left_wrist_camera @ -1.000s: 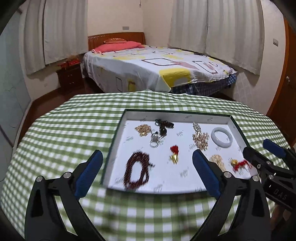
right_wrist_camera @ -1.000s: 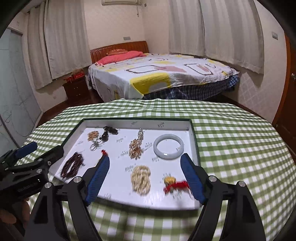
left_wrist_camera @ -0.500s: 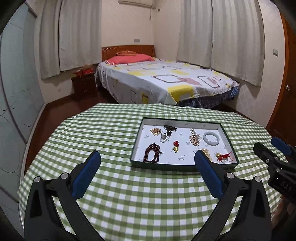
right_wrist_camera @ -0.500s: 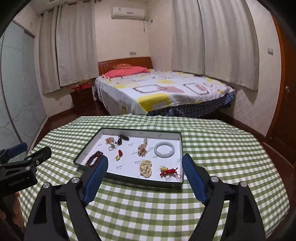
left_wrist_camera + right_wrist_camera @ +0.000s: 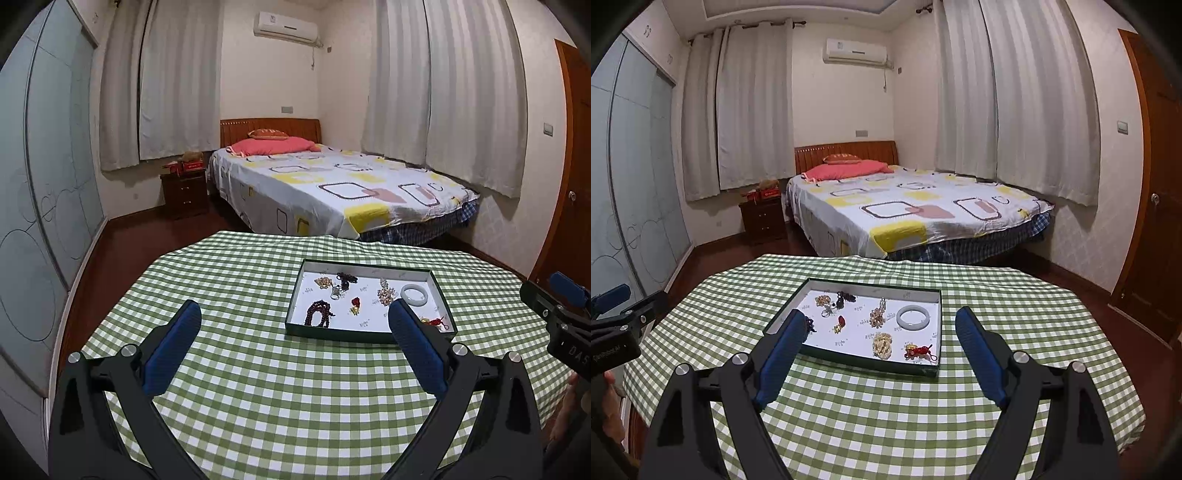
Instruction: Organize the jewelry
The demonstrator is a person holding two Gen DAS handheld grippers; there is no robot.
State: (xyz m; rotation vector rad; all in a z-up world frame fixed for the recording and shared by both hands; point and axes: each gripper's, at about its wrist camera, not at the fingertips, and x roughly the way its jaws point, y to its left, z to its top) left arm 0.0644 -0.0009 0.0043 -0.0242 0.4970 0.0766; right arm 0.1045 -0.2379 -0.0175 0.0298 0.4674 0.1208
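Observation:
A dark green tray with a white floor sits on the green checked table; it also shows in the right wrist view. In it lie a white bangle, a dark bead bracelet, a pale bead bracelet, a red knotted charm, a small red pendant and other small pieces. My left gripper is open and empty, held back above the table. My right gripper is open and empty, also held back from the tray.
The round table has a green checked cloth and drops off at its edges. Behind it stand a bed, a dark nightstand, curtains, and a wooden door at right.
Both grippers have pulled back and up from the tray, which now looks smaller and farther. Both stay open and empty. The jewelry has not moved.

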